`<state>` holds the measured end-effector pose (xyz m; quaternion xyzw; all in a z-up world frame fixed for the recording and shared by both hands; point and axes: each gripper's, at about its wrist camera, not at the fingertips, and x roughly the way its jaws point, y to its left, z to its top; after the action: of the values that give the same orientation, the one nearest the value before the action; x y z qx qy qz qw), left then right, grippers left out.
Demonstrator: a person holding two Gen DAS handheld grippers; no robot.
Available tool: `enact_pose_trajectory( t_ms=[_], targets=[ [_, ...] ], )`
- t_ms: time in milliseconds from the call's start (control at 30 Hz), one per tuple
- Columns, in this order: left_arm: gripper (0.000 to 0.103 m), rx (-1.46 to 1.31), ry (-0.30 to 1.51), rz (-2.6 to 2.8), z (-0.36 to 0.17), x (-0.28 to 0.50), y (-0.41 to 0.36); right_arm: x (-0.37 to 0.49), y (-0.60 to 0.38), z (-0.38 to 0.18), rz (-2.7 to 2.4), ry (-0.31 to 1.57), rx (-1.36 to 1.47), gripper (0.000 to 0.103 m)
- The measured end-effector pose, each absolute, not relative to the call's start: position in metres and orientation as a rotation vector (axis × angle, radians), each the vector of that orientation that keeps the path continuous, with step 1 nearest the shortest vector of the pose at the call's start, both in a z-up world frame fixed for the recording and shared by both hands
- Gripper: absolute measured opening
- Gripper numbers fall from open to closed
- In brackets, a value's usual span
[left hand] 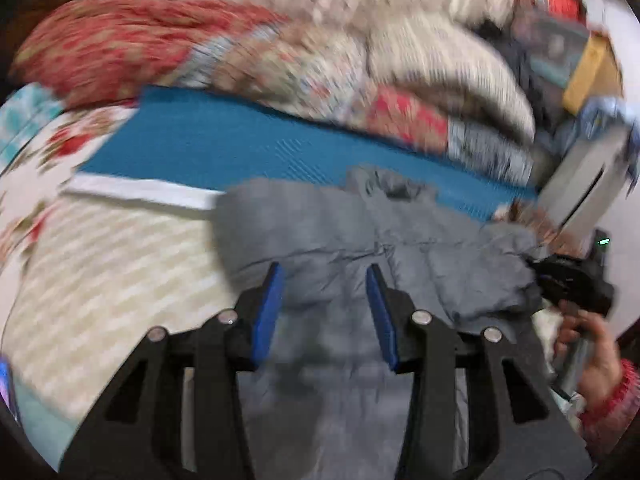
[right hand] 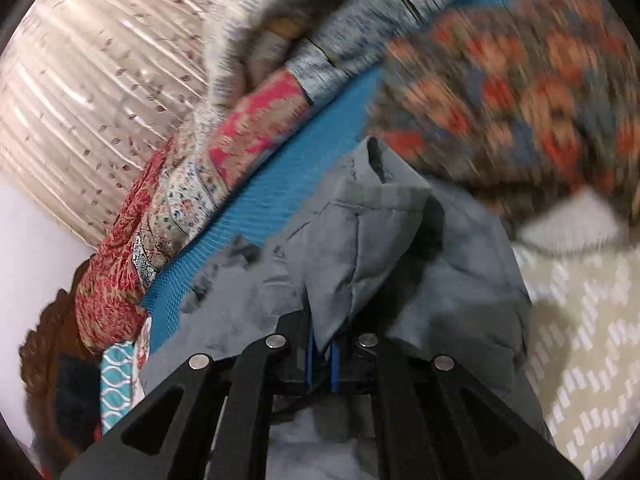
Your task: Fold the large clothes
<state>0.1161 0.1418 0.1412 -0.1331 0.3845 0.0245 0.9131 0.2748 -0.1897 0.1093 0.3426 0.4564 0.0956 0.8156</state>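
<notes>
While grey jacket (left hand: 340,232) lies on bed (left hand: 112,264), blue mat (left hand: 208,140) & quilts (left hand: 280,60) sit behind.

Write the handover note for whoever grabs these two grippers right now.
Left gripper: fingers apart, hovering above the grey jacket, nothing between them.
Right gripper: fingers close together on a raised fold of the jacket; it looks gripped.
Jacket: lies rumpled on the bed, partly on the blue mat, partly on the cream cover, in front of the stacked quilts.
Done: one part lifted; no neat fold shows.
Left: lay that fold over, flatten it, and finish the folding. Both views are blurred, so check the grip first.
</notes>
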Motion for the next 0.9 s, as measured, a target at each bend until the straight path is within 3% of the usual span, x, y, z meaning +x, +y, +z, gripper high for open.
enact_pose_trajectory(
  t_ms=[67, 167, 367, 633, 800, 900],
  targets=[
    [0.040, -0.210, 0.893, 0.110, 0.109, 0.158, 0.135, 0.272, -0.190, 0.091, 0.226, 1.044, 0.762, 0.099],
    [0.029, -0.136, 1.001, 0.233, 0.058, 0.201, 0.152, 0.274, -0.206, 0.075, 0.285, 1.144, 0.840, 0.097],
    [0.026, -0.177, 1.025, 0.307, 0.052, 0.221, 0.178, 0.255, -0.250, 0.099, 0.358, 1.205, 0.849, 0.087],
    [0.029, -0.190, 0.868, 0.194, 0.114, 0.150, 0.156, 0.236, -0.248, 0.157, 0.427, 1.029, 0.650, 0.087],
    [0.029, -0.214, 0.896, 0.154, 0.123, 0.094, 0.157, 0.250, -0.214, 0.106, 0.329, 1.215, 0.373, 0.087],
    [0.030, -0.200, 0.884, 0.125, 0.135, 0.043, 0.163, 0.241, -0.230, 0.093, 0.315, 1.253, 0.450, 0.087]
  ],
)
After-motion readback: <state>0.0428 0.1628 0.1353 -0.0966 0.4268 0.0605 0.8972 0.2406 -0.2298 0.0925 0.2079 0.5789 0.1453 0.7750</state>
